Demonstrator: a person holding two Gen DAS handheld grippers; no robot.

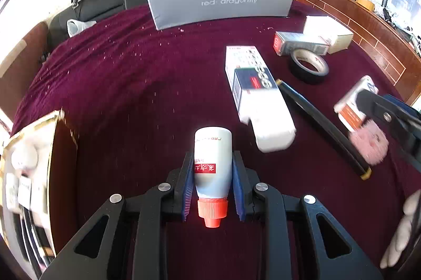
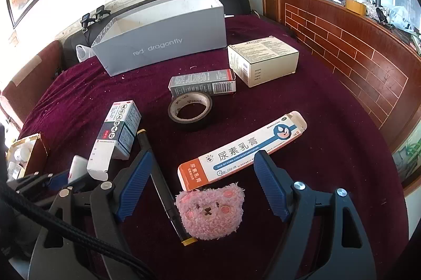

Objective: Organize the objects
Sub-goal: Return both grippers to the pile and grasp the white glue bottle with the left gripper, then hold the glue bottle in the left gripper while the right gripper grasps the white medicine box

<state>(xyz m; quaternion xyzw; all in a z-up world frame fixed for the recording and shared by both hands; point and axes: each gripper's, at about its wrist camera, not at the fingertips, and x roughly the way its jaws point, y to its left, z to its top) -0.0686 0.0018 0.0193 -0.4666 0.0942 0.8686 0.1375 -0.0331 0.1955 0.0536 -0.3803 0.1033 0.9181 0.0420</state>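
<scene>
My left gripper (image 1: 212, 161) is shut on a white bottle (image 1: 213, 143) with a red label and an orange cap; the cap points back at the camera, and both blue pads press its sides just above the maroon cloth (image 1: 126, 85). My right gripper (image 2: 202, 155) stands open and holds nothing. A pink plush bear face (image 2: 209, 211) lies between its fingers, and the long white-and-orange ointment box (image 2: 242, 151) lies just beyond it. A black pen (image 2: 160, 182) runs along the inside of its left finger.
An open grey shoebox (image 2: 163, 45) stands at the back. A tape roll (image 2: 190, 110), a small grey carton (image 2: 202, 82), a beige carton (image 2: 263, 60) and a white medicine box (image 2: 114, 135) lie on the cloth. A gold-rimmed box (image 1: 63, 161) with several items sits at the left.
</scene>
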